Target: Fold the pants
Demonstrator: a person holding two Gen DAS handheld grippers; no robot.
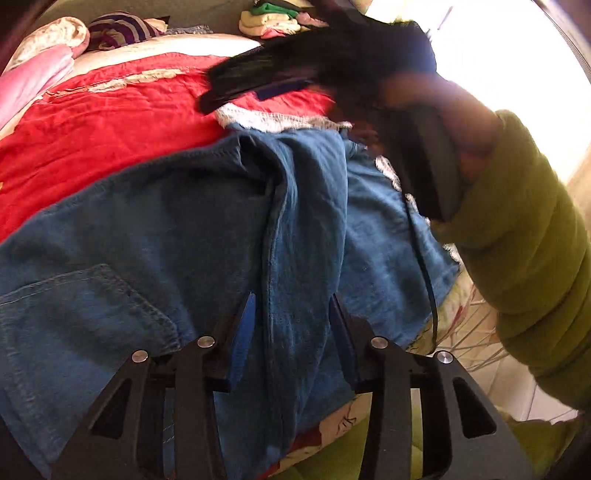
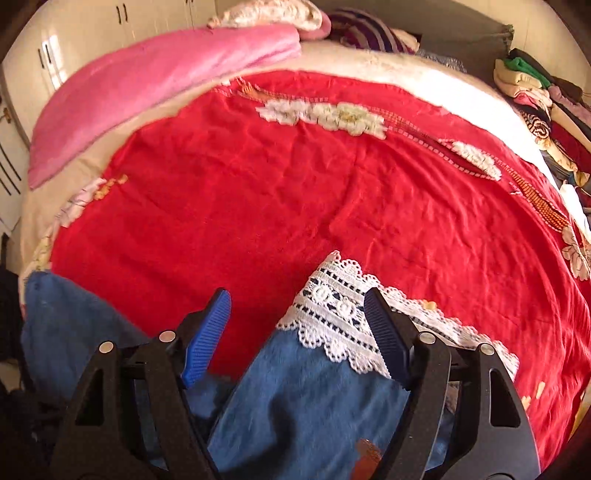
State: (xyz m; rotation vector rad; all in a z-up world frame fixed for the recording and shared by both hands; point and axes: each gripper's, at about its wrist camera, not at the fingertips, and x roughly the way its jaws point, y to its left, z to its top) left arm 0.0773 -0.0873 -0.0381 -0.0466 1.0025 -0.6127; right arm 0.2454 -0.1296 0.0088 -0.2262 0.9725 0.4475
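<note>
Blue denim pants (image 1: 155,229) with white lace hems lie on a red bedspread (image 1: 92,122). In the left wrist view my left gripper (image 1: 291,306) is open, its jaws either side of a raised fold of denim near the waist and back pocket (image 1: 85,314). The right gripper (image 1: 258,86) shows there blurred, over the lace hem (image 1: 273,120), held by a hand in a green sleeve. In the right wrist view my right gripper (image 2: 297,299) is open above a pant leg (image 2: 306,398), its right finger over the lace hem (image 2: 332,314).
A pink blanket (image 2: 159,85) and striped cushion (image 2: 365,31) lie at the bed's far end. A pile of folded clothes (image 2: 535,96) sits at the far right. White cupboards (image 2: 55,55) stand to the left. The bed's near edge (image 1: 436,321) drops to a tiled floor.
</note>
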